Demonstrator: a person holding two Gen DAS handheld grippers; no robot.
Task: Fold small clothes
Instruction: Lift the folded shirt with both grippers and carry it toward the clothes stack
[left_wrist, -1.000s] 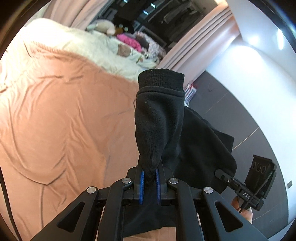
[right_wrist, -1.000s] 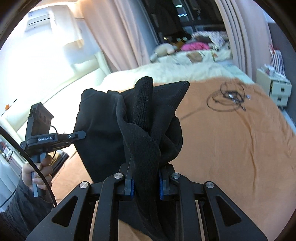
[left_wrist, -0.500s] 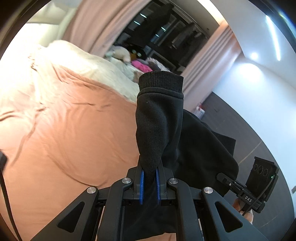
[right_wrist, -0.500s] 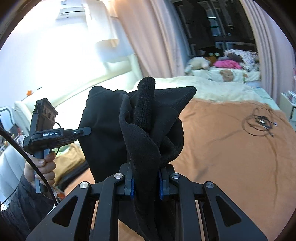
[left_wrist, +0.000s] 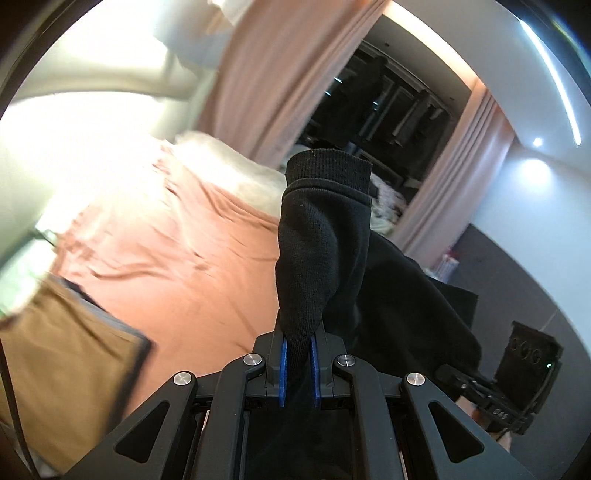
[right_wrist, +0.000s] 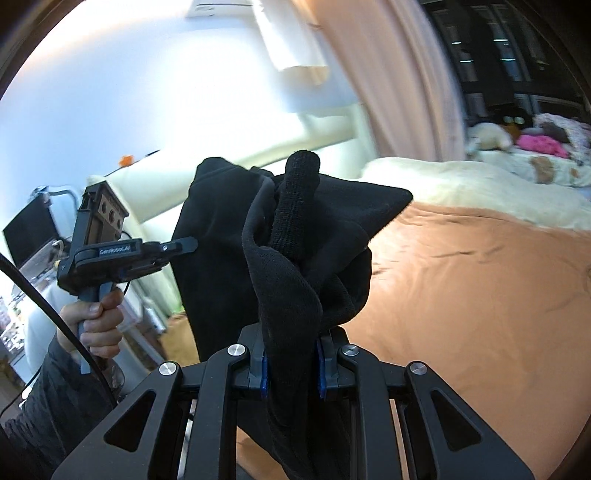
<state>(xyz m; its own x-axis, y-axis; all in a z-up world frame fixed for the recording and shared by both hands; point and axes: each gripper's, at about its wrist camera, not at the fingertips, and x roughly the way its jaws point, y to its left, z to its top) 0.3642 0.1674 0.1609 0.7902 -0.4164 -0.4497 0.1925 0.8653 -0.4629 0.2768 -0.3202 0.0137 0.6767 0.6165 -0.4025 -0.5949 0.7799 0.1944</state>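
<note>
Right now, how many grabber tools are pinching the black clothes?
2. The left gripper pinches a ribbed cuff of the black garment; the right gripper pinches a bunched part of it. Both hold it up above the orange bedspread.

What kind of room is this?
It looks like a bedroom. A big bed with an orange sheet fills the middle, long pink curtains hang behind it, and stuffed toys sit on another bed farther back.

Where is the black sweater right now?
The black sweater hangs in the air above the orange bed, pinched by the left gripper and right gripper.
</note>
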